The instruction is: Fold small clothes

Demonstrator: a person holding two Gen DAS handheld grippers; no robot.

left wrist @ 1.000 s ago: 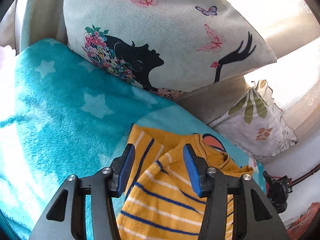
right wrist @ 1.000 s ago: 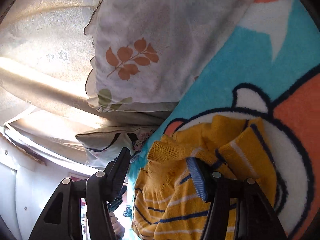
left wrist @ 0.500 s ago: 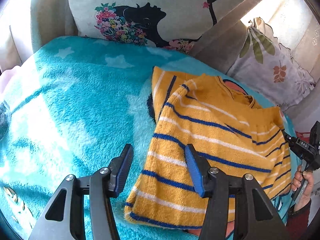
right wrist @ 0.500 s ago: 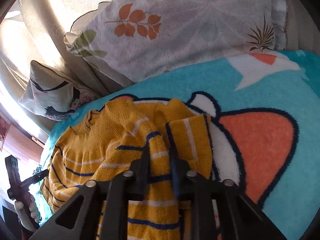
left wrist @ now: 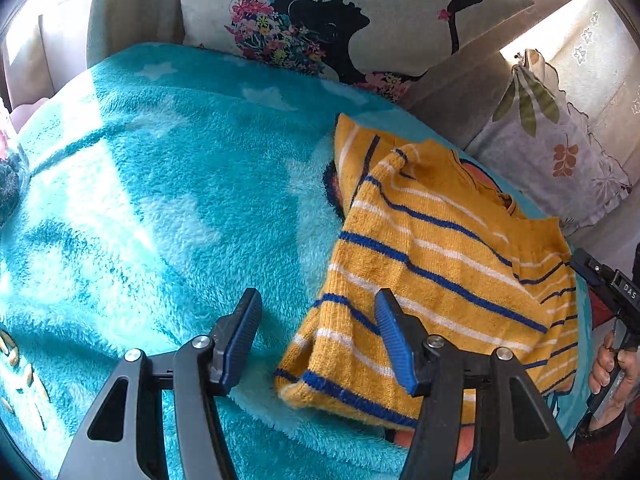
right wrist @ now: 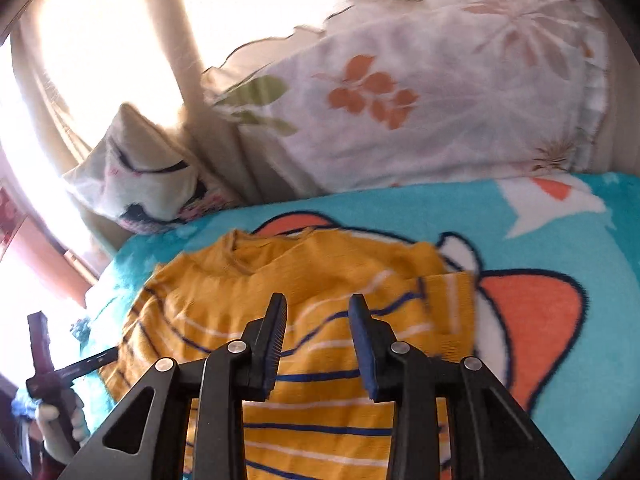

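Observation:
A small yellow sweater (left wrist: 436,264) with blue and white stripes lies on a turquoise fleece blanket (left wrist: 160,208), both sleeves folded in over its body. My left gripper (left wrist: 316,340) is open and empty, hovering over the sweater's lower left hem. In the right wrist view the sweater (right wrist: 320,292) lies with its neck away from me. My right gripper (right wrist: 320,340) is open and empty just above the sweater's middle. The folded sleeve (right wrist: 448,304) lies to its right.
A cushion with a black woman's profile (left wrist: 344,20) and a leaf-print cushion (left wrist: 560,152) lean against the sofa back behind the blanket. The other handle and hand (left wrist: 612,344) show at the right edge. The blanket has an orange cartoon figure (right wrist: 532,320).
The right gripper closed on the sleeve, laid it over the sweater, then opened and drew back. The left gripper pulled back and up from the sweater, staying open.

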